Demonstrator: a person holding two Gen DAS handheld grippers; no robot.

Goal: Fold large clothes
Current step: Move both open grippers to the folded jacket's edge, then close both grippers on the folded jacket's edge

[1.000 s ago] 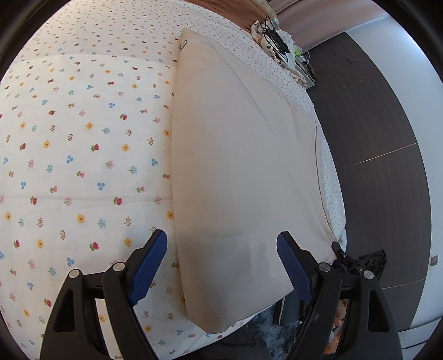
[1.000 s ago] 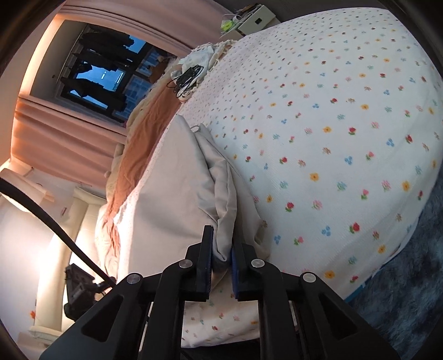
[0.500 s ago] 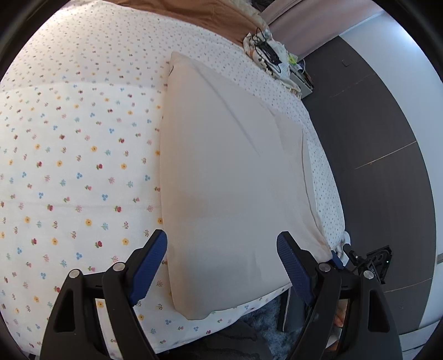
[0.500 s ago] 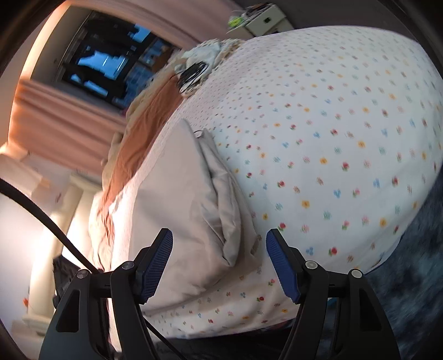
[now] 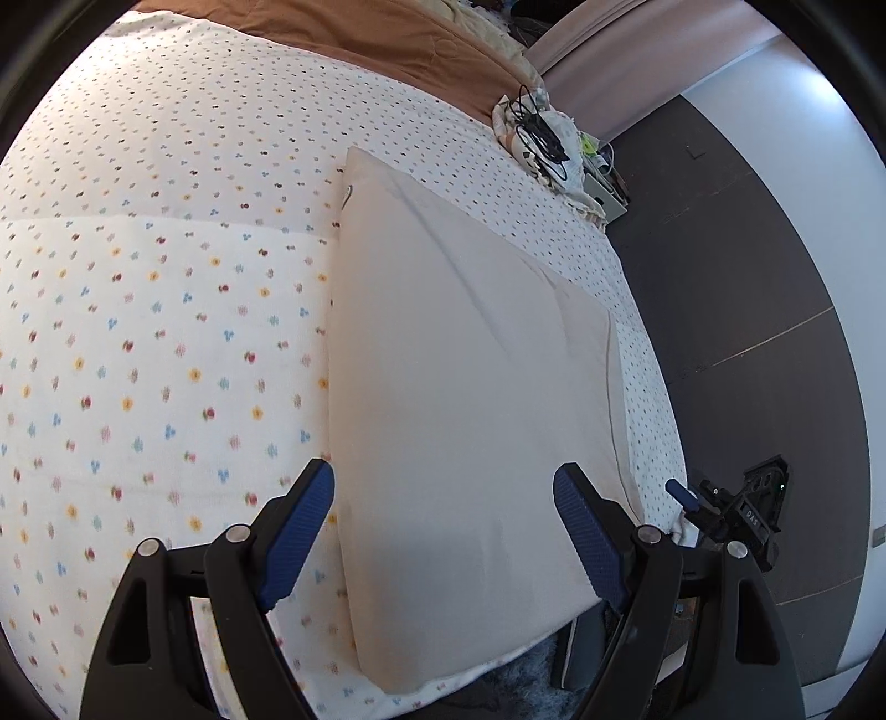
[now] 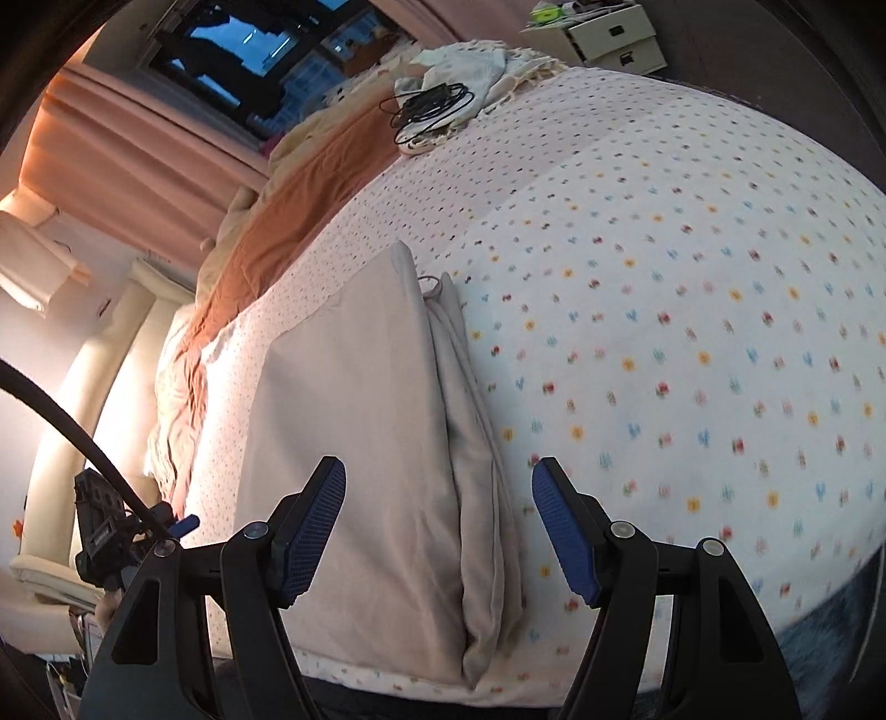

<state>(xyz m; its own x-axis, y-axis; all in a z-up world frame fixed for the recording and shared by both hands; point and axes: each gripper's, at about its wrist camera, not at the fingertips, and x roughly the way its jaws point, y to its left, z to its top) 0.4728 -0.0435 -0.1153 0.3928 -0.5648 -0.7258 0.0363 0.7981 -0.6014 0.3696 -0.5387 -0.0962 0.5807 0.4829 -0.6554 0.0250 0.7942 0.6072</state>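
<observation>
A beige garment (image 5: pixel 470 399) lies folded into a long flat rectangle on the flowered bedspread (image 5: pixel 138 332), running from the bed's near edge toward the far side. In the right wrist view the garment (image 6: pixel 360 432) shows stacked layers along its right edge. My left gripper (image 5: pixel 443 526) is open and empty above the garment's near end. My right gripper (image 6: pixel 437 520) is open and empty above the garment's near corner, apart from the cloth. The other gripper shows small in the left wrist view (image 5: pixel 731 515) and in the right wrist view (image 6: pixel 111 531).
A brown blanket (image 5: pixel 398 39) covers the bed's far part. A tangle of black cables (image 5: pixel 540 138) lies on pale cloth at the far corner, beside a bedside unit (image 6: pixel 609 33). Dark floor (image 5: pixel 747 310) and blue rug (image 6: pixel 830 637) border the bed. Curtains and window (image 6: pixel 232 66) stand behind.
One second ago my right gripper was shut on the garment's layered edge; it has let go, opened and pulled back. My left gripper stayed open and shifted slightly over the garment.
</observation>
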